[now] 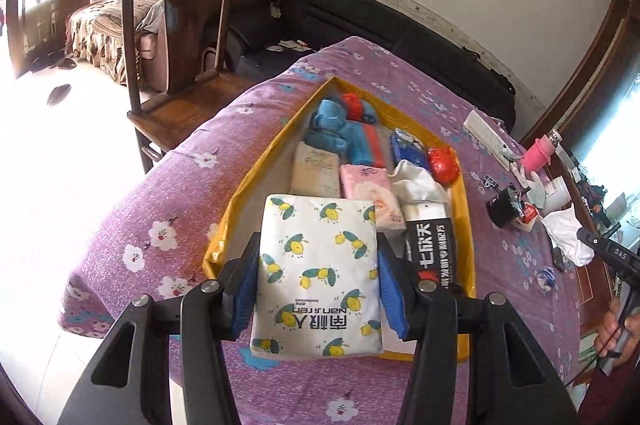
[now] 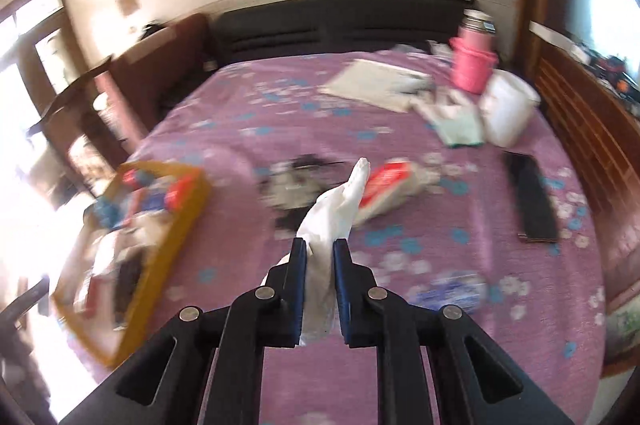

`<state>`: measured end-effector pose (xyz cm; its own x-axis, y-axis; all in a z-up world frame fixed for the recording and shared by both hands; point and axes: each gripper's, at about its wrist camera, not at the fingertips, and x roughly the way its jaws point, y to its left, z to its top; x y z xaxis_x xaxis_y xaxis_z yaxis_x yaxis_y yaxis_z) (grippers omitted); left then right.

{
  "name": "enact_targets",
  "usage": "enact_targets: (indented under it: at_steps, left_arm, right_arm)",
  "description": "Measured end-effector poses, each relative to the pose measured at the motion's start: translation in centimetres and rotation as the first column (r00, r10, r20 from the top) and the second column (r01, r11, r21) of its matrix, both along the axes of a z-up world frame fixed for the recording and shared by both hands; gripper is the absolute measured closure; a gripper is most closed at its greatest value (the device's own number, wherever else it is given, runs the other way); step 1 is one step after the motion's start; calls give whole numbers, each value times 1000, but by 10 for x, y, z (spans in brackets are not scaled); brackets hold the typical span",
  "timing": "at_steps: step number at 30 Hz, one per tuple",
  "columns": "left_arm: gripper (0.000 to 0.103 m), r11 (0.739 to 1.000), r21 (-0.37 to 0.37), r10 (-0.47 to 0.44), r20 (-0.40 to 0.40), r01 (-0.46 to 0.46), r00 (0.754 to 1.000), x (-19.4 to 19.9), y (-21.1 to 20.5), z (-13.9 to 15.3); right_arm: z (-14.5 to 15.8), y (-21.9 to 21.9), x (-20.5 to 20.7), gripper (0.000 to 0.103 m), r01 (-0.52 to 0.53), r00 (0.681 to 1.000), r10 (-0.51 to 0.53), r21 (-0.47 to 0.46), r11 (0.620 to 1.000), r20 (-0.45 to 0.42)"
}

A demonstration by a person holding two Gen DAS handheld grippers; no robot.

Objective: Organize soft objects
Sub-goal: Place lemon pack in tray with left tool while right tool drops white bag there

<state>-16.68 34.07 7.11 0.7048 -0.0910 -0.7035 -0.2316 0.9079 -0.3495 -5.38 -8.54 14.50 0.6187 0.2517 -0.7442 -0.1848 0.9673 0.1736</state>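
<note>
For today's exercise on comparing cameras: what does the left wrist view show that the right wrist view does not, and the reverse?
Only the left wrist view shows the left gripper shut on a lemon-print tissue pack, and a wooden chair.

Only the right wrist view shows the right gripper shut on a white cloth, and a black flat object.

Both show the purple floral bedspread, the yellow-rimmed box of soft items and a pink cup.

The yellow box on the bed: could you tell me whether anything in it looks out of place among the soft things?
Yes: a black carton with white lettering lies along the right wall of the yellow box, beside tissue packs and rolled cloths. It looks like a rigid printed package, not a soft item.
</note>
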Motion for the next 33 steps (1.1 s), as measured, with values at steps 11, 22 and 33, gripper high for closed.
enact_targets:
  at_steps: [11, 22, 33]
  left_arm:
    - [51, 999, 15, -38, -17, 38, 999, 12, 9, -9]
    - [51, 997, 28, -73, -67, 76, 995, 53, 16, -21]
    - [27, 999, 0, -36, -2, 36, 999, 39, 15, 0]
  right_arm:
    - [-17, 134, -27, 88, -272, 961, 273, 28, 962, -49]
    - [-47, 227, -38, 88, -424, 897, 427, 54, 904, -111]
    - [-97, 267, -27, 87, -480, 850, 485, 78, 874, -203]
